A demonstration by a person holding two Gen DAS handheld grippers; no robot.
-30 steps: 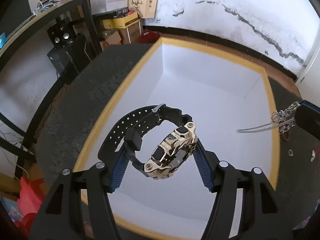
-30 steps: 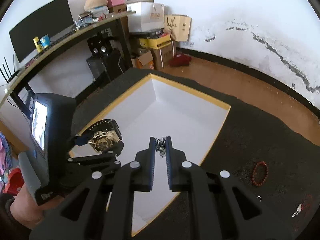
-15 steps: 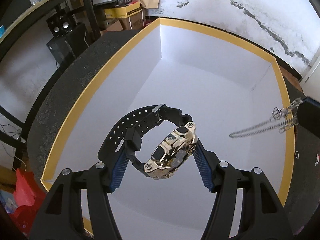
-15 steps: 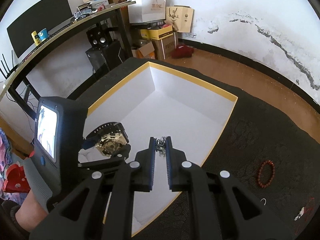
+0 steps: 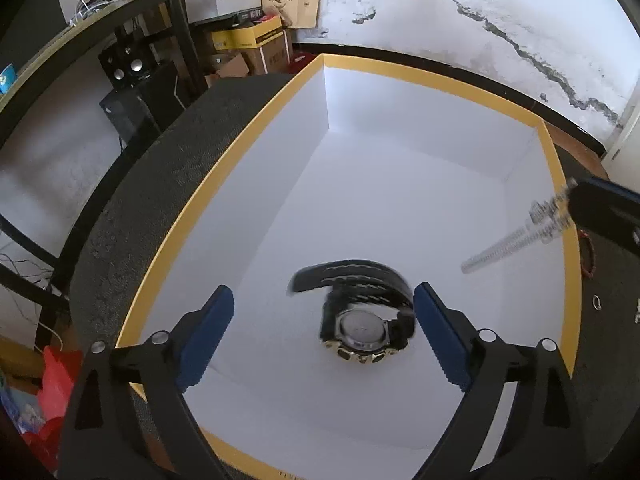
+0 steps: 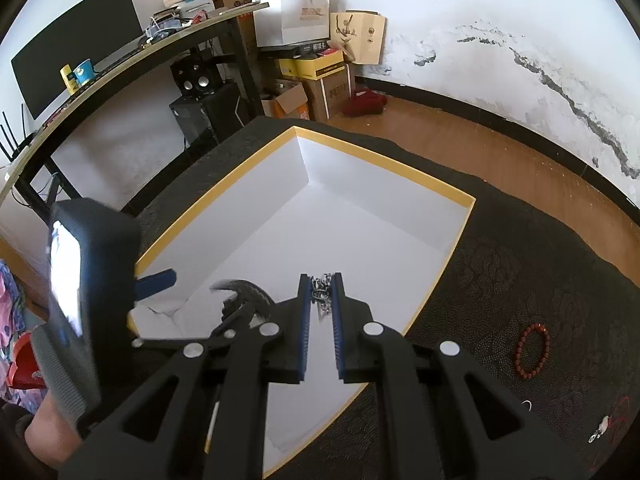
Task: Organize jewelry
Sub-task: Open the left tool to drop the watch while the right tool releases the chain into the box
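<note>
My left gripper (image 5: pixel 320 312) has its fingers (image 5: pixel 206 332) spread wide, with nothing between them. The watch (image 5: pixel 362 316) sits low and centre in the left wrist view, inside the white box (image 5: pixel 256 136) with the yellow rim. Its black strap curls up over the gold case, and it's smeared with blur, so I can't tell if it's resting on the box floor or just above it. It's close to the inner face of my right-hand finger pad there (can't say whether it actually touches).

My right gripper (image 6: pixel 320 304) is a different story: the fingers (image 6: pixel 305 320) are pinched narrow on a silver chain (image 6: pixel 320 294), which bunches up at the tips in the centre of the right wrist view. From the left wrist view that same chain (image 5: pixel 516 240) hangs out at the right edge of the frame, a blurred silver streak slanting down and left over the box's right wall.

The box sits on a dark patterned cloth (image 6: pixel 520 280) over the bench. Out on that cloth, lower right of the right wrist view, there's a red bead bracelet (image 6: pixel 532 350), well apart from the box. Further down toward the corner there are a couple of small bits I can't make out.
</note>
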